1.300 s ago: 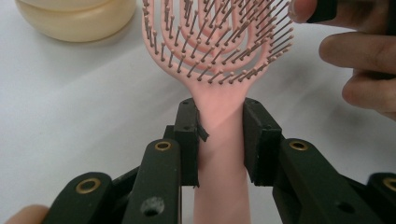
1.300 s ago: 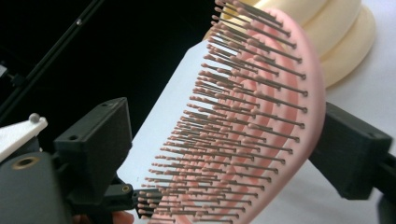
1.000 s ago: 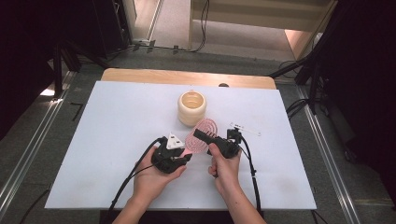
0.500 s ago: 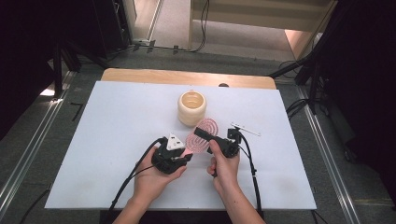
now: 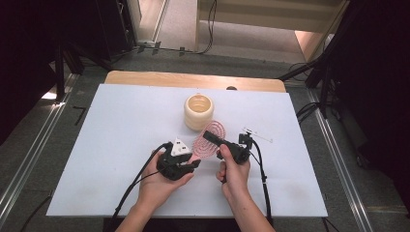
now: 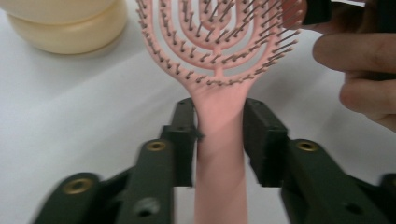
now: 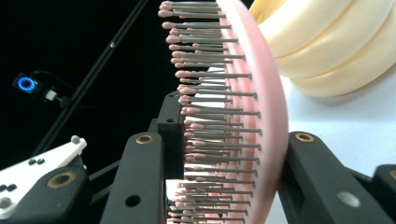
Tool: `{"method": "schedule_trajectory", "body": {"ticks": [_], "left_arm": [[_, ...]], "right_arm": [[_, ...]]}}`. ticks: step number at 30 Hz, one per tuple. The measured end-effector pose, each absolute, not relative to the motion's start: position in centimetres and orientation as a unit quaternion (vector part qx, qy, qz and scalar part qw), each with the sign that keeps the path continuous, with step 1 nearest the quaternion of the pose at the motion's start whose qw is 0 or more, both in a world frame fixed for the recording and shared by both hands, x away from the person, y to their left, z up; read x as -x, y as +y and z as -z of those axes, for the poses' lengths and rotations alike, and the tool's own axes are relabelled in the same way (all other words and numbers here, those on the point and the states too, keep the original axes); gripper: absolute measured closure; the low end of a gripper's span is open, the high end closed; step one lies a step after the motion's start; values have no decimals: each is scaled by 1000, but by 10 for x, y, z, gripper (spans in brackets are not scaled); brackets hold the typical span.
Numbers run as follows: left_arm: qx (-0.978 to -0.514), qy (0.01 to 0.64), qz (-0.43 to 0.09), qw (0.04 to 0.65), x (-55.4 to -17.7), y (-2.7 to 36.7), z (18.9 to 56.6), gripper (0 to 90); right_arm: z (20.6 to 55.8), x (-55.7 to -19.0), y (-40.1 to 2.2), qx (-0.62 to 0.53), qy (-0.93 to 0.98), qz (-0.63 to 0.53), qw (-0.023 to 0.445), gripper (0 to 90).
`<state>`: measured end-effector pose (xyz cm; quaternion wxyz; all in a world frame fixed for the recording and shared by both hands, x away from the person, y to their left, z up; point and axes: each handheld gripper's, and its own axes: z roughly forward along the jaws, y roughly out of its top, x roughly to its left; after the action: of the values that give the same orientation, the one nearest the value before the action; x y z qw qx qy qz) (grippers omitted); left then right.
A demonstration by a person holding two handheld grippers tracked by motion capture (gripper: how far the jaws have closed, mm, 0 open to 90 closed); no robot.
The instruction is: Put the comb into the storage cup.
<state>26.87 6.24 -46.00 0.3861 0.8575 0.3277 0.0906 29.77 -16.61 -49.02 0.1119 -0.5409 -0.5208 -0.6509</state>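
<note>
A pink hairbrush (image 5: 209, 141) with an open looped head is held over the white table, just in front of a cream ribbed jar (image 5: 198, 111). My left gripper (image 5: 196, 162) is shut on the brush handle; in the left gripper view its pads (image 6: 184, 140) press the handle (image 6: 219, 154) from both sides. My right gripper (image 5: 211, 136) reaches in from the right. Its jaws straddle the brush head (image 7: 261, 93), one against the bristle tips, the other against the back. The jar (image 7: 336, 42) sits right behind the head.
The white table sheet (image 5: 121, 135) has open room to the left and front. A thin white strip (image 5: 257, 133) lies right of the brush. A wooden edge (image 5: 193, 79) runs along the back. Cables trail from both grippers toward the person.
Little has moved. The right gripper has slid slightly left along the brush head, and the head now stands more on edge. The left gripper keeps its hold on the handle.
</note>
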Motion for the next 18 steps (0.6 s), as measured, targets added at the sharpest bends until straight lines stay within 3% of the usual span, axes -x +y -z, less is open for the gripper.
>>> {"method": "schedule_trajectory", "body": {"ticks": [1,6,9,10,11,13,15,18], "left_arm": [[-859,326,-85,385,-269,62,460,587],[-860,328,-69,384,-269,64,459,311],[-852,319,-22,414,-272,71,458,275],[-852,314,-11,420,-273,73,459,224],[-849,315,-8,425,-273,75,459,149],[-842,317,-3,437,-274,80,459,126],[-832,318,8,454,-275,86,458,26],[-825,316,9,469,-276,91,457,0]], "right_arm": [[490,-298,-166,541,-521,651,112,615],[487,-294,-168,527,-536,655,81,615],[486,-294,-169,520,-536,660,78,615],[486,-294,-169,516,-537,663,74,615],[484,-293,-171,510,-539,667,72,615],[484,-293,-171,508,-539,668,71,615],[482,-292,-175,503,-536,674,64,615],[481,-293,-179,502,-533,678,62,615]]}}
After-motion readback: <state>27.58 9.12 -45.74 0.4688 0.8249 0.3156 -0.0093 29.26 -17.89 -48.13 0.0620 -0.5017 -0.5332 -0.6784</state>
